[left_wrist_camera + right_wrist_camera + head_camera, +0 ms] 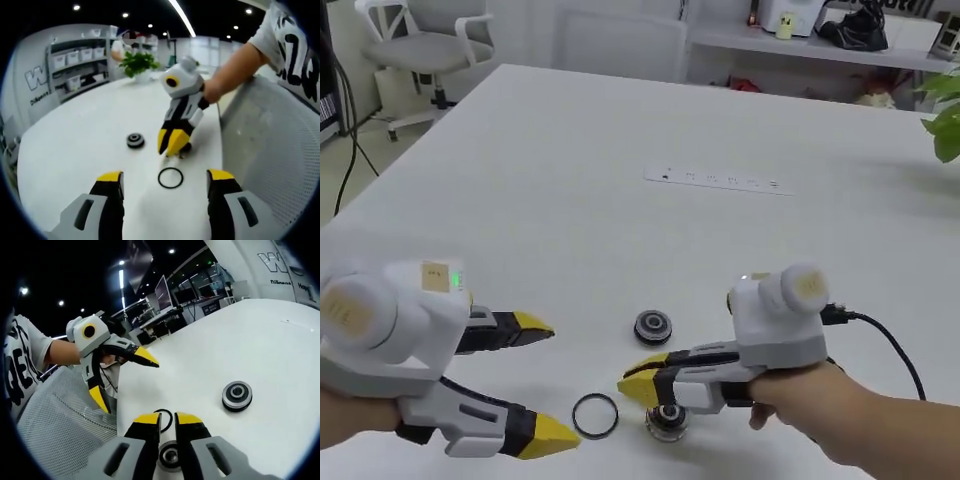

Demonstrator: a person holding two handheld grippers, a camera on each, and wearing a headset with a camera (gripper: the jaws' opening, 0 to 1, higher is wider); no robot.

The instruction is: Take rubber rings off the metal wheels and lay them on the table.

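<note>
Head view: the loose rubber ring (595, 416) lies flat near the desk's (620, 130) near edge, just beside a bare metal wheel (665, 421). The right claw (632, 381) is pressed nearly together over that wheel, and the left claw (548, 378) is spread wide, holding nothing. The second wheel (653, 326) sits farther in with a dark ring around it.

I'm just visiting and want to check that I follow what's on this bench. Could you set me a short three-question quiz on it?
1. What lies flat on the table between the left gripper and the right gripper?
2. True or false: the left gripper's fingers are closed tight.
3. Which wheel sits right under the right gripper's fingers? A) the near wheel B) the far wheel C) neither

Key: 1) a black rubber ring. 2) False, they are spread wide with nothing between them. 3) A.
</note>
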